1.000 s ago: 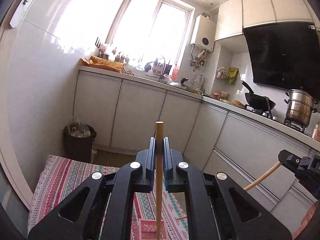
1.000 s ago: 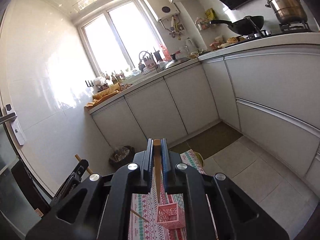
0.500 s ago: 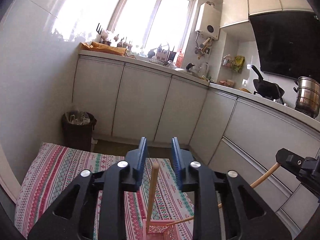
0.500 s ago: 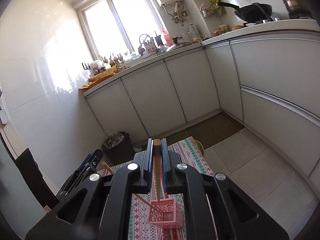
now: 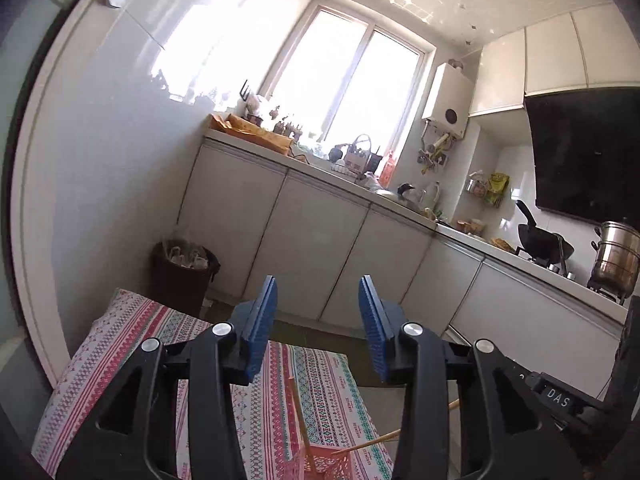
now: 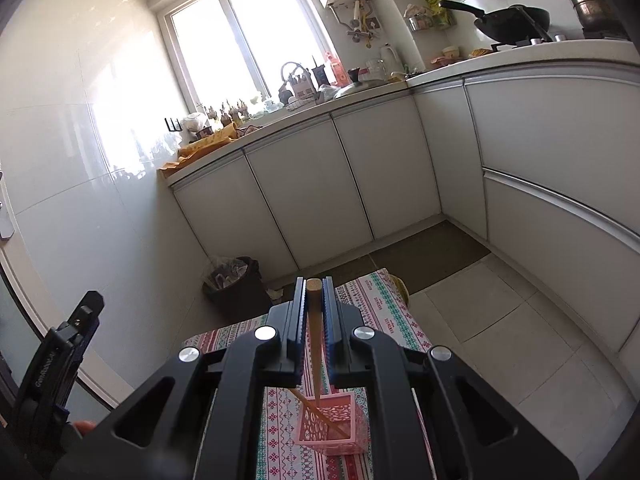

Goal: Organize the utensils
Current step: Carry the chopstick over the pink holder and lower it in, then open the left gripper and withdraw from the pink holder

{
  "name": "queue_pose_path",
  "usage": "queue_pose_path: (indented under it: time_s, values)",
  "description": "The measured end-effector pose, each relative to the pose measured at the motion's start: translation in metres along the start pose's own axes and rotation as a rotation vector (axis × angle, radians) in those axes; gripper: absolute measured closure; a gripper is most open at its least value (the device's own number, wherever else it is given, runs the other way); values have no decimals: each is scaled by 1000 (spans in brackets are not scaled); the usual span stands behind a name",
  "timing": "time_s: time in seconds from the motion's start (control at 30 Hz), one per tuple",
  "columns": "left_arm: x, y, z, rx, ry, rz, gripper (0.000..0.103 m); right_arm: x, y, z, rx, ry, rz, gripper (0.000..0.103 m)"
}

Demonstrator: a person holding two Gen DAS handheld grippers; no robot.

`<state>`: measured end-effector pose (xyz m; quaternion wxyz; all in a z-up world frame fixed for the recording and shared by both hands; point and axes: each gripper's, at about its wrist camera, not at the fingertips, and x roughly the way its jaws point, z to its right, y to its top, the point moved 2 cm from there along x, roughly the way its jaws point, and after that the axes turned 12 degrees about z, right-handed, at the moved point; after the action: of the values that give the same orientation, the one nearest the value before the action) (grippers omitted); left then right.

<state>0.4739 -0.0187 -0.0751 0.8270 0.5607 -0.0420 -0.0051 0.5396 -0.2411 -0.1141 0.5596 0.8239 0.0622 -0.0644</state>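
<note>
The pink basket stands near the front of the patterned cloth, and its open top is partly taken: one chopstick leans across it from the left, and the second chopstick, clamped in the right gripper, points down into it. The left gripper stands above the basket with its jaws opening and nothing between them. The cloth to the left and far side of the basket is bare. Beyond its far edge a dark waste bin stands on the floor against the white cabinets; the tiled floor to the right is open.
</note>
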Motion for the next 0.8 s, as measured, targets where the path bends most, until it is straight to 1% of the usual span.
queue_pose_path:
  time_s: [0.17, 0.2, 0.27, 0.4, 0.43, 0.5, 0.57, 0.6, 0.67, 0.7, 0.73, 0.8]
  values:
    - [-26, 4, -27, -56, 79, -15, 63, 1, -5, -9, -27, -5, -12, 95]
    - [-27, 7, -29, -62, 86, -18, 61, 2, -7, -11, -34, -9, -18, 95]
    - [-28, 14, -32, -64, 91, -20, 61, 5, -12, -13, -42, -17, -31, 95]
    - [-38, 22, -40, -77, 111, 8, 60, 14, -23, -16, -73, -44, -45, 94]
    - [-38, 22, -42, -76, 116, 5, 60, 17, -27, -15, -75, -49, -53, 92]
    - [-37, 22, -46, -85, 121, -3, 60, 24, -34, -13, -67, -54, -78, 92]
    - [-37, 22, -49, -92, 124, -6, 60, 25, -39, -11, -51, -64, -89, 89]
    - [-37, 22, -49, -93, 124, -7, 60, 25, -40, -10, -43, -63, -91, 84]
    - [-37, 22, -50, -92, 124, -9, 60, 22, -39, -8, -21, -63, -78, 52]
    - [-37, 22, -49, -91, 122, -11, 59, 20, -38, -7, -5, -62, -65, 48]
    - [-37, 21, -49, -91, 120, -14, 56, 17, -35, -6, 7, -60, -50, 46]
    - [-38, 20, -47, -86, 117, -19, 54, 10, -29, -5, 23, -62, -17, 38]
